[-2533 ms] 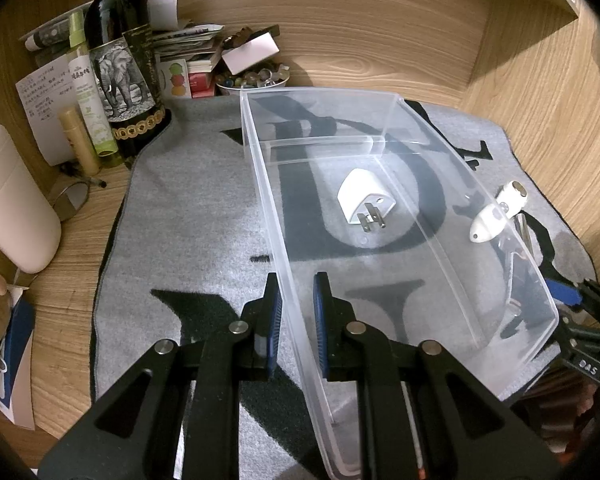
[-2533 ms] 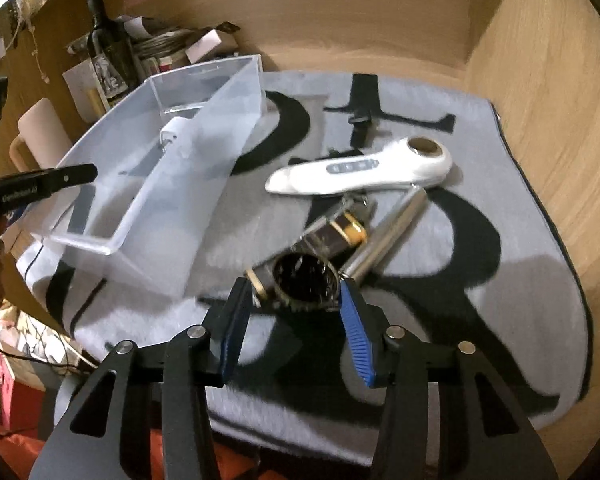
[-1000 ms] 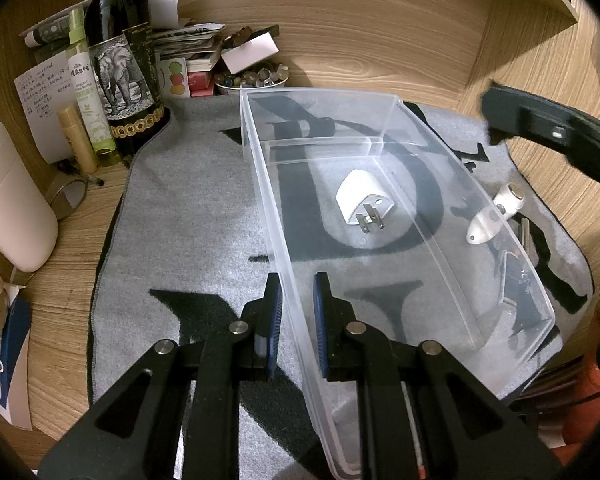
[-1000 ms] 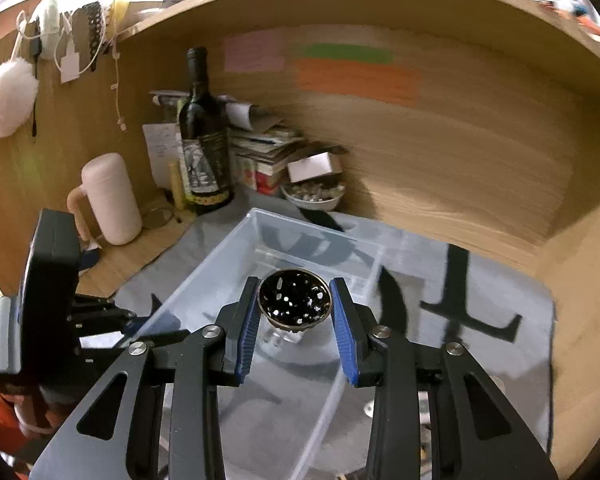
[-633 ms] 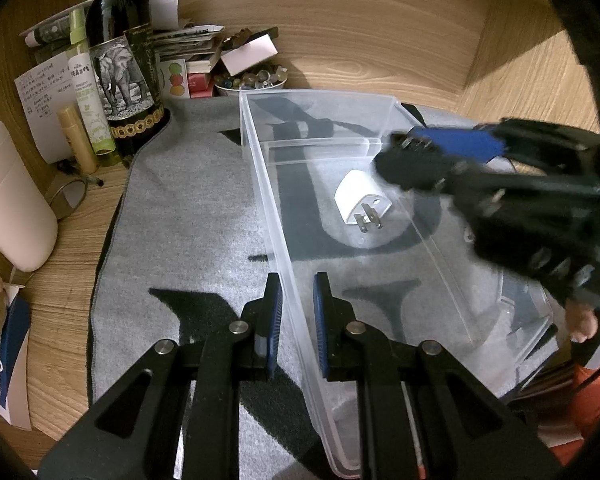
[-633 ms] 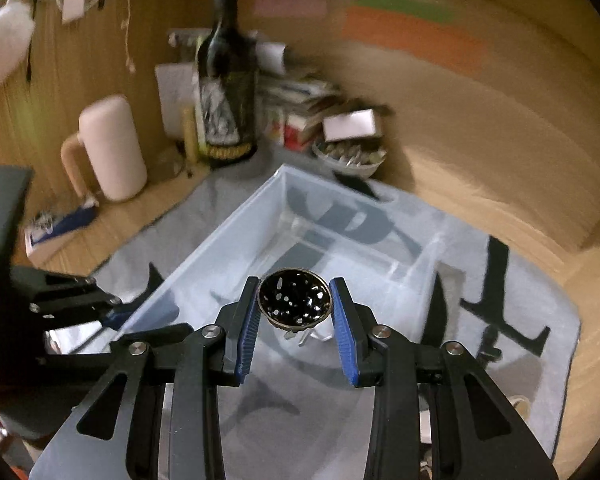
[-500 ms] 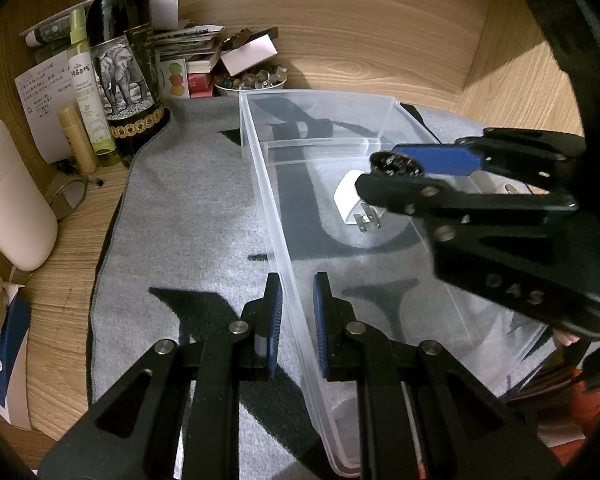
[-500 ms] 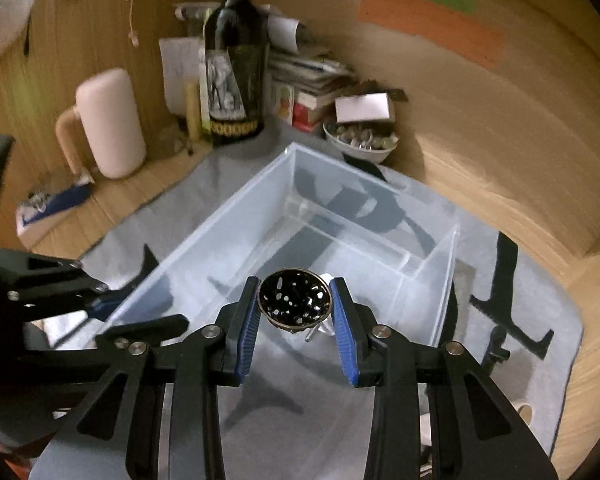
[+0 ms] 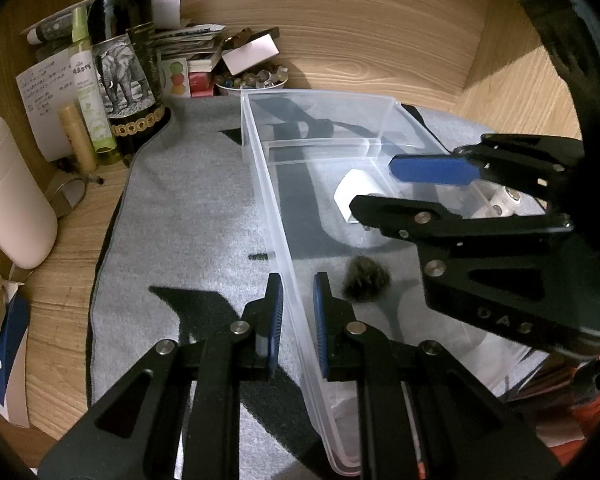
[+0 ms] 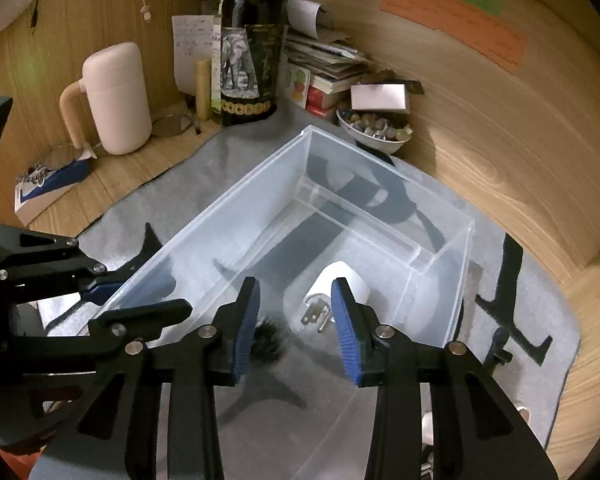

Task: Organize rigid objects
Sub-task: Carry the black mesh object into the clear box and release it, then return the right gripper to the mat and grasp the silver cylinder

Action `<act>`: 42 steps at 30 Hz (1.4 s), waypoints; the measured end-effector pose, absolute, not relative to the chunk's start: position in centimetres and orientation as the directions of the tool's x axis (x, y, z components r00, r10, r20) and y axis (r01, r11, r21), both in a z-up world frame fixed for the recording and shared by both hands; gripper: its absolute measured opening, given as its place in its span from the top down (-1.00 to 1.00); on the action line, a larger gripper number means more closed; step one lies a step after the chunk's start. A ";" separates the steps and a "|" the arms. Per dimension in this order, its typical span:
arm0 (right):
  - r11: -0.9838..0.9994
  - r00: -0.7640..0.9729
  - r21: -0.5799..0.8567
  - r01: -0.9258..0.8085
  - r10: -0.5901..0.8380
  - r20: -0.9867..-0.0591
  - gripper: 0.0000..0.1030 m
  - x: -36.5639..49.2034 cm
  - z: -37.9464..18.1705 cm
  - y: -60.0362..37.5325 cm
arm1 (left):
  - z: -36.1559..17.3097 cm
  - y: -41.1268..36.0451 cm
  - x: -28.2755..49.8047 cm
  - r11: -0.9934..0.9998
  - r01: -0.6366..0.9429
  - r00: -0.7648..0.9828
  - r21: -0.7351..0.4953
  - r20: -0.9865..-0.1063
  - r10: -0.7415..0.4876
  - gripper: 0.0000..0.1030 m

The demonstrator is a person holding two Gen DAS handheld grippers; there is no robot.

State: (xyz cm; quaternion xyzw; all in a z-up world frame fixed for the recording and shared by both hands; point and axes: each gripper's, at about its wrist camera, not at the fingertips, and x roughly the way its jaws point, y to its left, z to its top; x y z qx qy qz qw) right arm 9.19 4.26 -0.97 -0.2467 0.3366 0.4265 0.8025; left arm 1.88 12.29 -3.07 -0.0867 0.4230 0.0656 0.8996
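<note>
Left gripper (image 9: 296, 316) clamped on near wall of clear bin (image 9: 392, 112); right gripper (image 10: 294, 320) jaws just opening, empty; dark round watch (image 9: 366, 280), blurred, on bin floor beside white plug (image 10: 336, 284).

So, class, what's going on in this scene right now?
A person is sorting items into a clear plastic bin. The left gripper is shut on the bin's side wall. The right gripper has just been opening above the bin with nothing between its jaws. A dark round object appears blurred beside a white plug adapter.
</note>
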 end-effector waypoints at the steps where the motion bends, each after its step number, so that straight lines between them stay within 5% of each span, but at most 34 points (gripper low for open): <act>1: 0.520 0.417 -0.111 -0.847 0.519 -0.746 0.24 9.2 -0.9 4.2 | -3.1 12.3 1.9 0.976 -0.192 0.633 -0.101 -0.773 0.044 0.73; 8: 0.547 0.445 -0.108 -0.830 0.533 -0.720 0.20 9.4 0.2 2.8 | -3.0 12.3 1.8 0.976 -0.192 0.634 -0.105 -0.772 0.042 0.73; 12: 0.572 0.475 -0.113 -0.812 0.536 -0.698 0.01 9.4 0.7 1.4 | -3.0 12.3 1.8 0.976 -0.193 0.633 -0.103 -0.773 0.044 0.73; 25: 0.708 0.581 -0.102 -0.698 0.478 -0.659 0.00 10.9 1.5 -5.2 | -3.0 12.4 1.7 0.977 -0.194 0.632 -0.089 -0.773 0.055 0.73; 42: 0.874 0.606 -0.069 -0.481 0.274 -0.747 0.00 12.5 -4.0 -14.7 | -3.0 12.4 1.7 0.977 -0.194 0.631 -0.087 -0.774 0.056 0.73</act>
